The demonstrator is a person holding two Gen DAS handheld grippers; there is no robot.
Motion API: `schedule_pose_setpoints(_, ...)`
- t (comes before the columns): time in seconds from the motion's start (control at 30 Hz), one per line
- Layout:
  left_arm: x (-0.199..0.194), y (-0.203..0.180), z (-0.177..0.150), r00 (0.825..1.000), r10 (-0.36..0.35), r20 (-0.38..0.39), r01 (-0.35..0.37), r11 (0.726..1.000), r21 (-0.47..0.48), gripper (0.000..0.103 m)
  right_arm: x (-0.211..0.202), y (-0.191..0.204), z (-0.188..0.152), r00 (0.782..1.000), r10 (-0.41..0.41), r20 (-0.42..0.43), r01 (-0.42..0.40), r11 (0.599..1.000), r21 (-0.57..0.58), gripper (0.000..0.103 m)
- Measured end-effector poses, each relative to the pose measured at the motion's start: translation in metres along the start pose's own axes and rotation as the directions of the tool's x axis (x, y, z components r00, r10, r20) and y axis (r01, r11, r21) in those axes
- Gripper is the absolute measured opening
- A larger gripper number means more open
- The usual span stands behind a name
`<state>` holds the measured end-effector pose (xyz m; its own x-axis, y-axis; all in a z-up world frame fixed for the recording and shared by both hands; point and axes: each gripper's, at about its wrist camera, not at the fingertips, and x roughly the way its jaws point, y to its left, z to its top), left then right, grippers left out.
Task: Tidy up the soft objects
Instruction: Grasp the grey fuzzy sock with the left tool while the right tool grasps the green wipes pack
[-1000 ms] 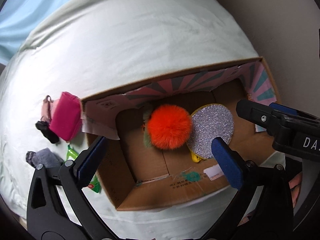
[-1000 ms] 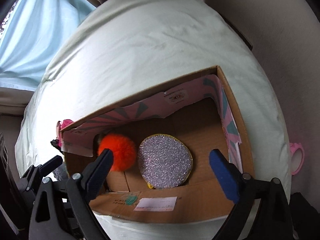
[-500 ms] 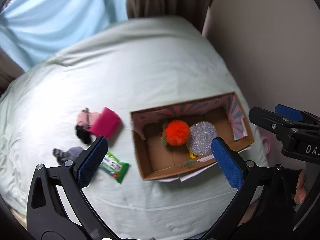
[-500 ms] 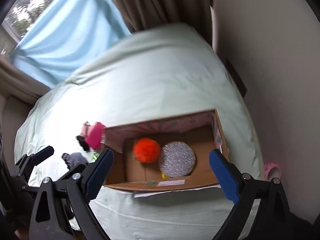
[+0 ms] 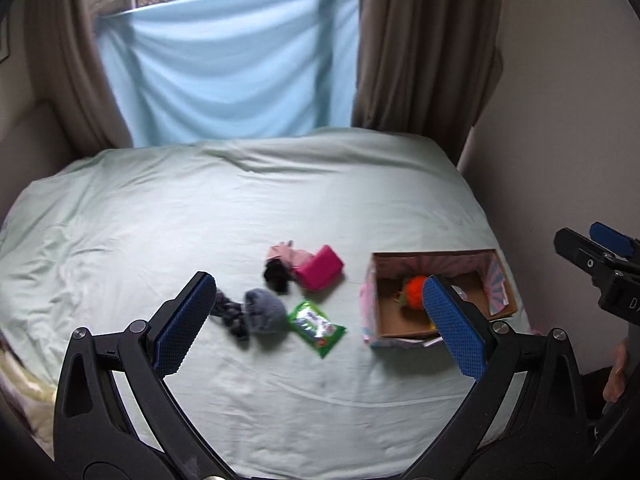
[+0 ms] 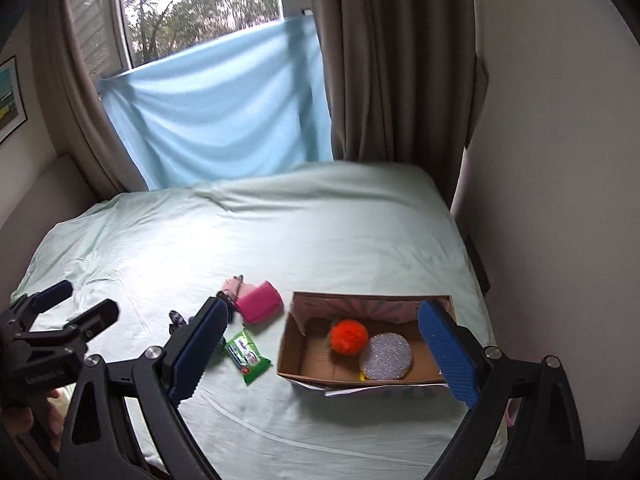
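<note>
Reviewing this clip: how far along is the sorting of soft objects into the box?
Done: orange pompom and glittery silver disc lie in the cardboard box. In hand: nothing; left gripper and right gripper are both open and empty. Left on the bed: pink pouch, grey sock, black piece, green packet.

Home bedroom: bed (image 6: 280, 240) under pale green sheet, brown curtains (image 6: 384, 60), window (image 6: 192, 8), framed picture (image 6: 10, 96).

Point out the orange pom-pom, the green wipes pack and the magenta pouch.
orange pom-pom (image 6: 348, 337), right wrist view, middle of the fluff, inside the box.
green wipes pack (image 5: 317, 327), left wrist view, centre of the printed face.
magenta pouch (image 5: 320, 267), left wrist view, middle of its top side.
</note>
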<state>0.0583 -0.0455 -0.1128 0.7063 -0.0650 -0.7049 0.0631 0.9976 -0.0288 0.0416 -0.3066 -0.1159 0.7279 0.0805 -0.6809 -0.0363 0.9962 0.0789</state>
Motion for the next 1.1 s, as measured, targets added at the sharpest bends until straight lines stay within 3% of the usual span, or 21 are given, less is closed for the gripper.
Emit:
schedule_pose_setpoints(0.3, -0.034, 0.077, -0.022, 0.997, 0.005, 0.073, -0.006, 1.0, 0.007, 0.103, -0.01, 0.066, -0.023, 0.998, 0.052, 0.029, -0.052, 0.999, -0.013, 0.095)
schedule_pose_setpoints(0.57, 0.005, 0.113, -0.03, 0.994, -0.101, 0.048, 0.093, 0.984, 0.151, 0.103, 0.014, 0.121, -0.04, 0.998, 0.065, 0.027, -0.065, 0.998, 0.01, 0.095)
schedule_pose_setpoints(0.87, 0.125, 0.143, -0.055, 0.964, -0.256, -0.066, 0.263, 0.906, 0.332, 0.103, 0.105, 0.169, -0.077, 0.999, 0.049, 0.007, -0.049, 0.998, -0.04, 0.095)
schedule_pose_setpoints(0.97, 0.172, 0.147, -0.072, 0.949, -0.301, -0.092, 0.313, 0.867, 0.389, 0.103, 0.147, 0.178, -0.099, 0.996, 0.084, -0.015, -0.085, 0.992, -0.095, 0.095)
schedule_pose_setpoints(1.1, 0.235, 0.143, -0.1, 0.932, -0.336, -0.137, 0.359, 0.793, 0.492, 0.103, 0.211, 0.184, -0.135, 0.991, 0.101, -0.091, -0.118, 0.972, -0.204, 0.095)
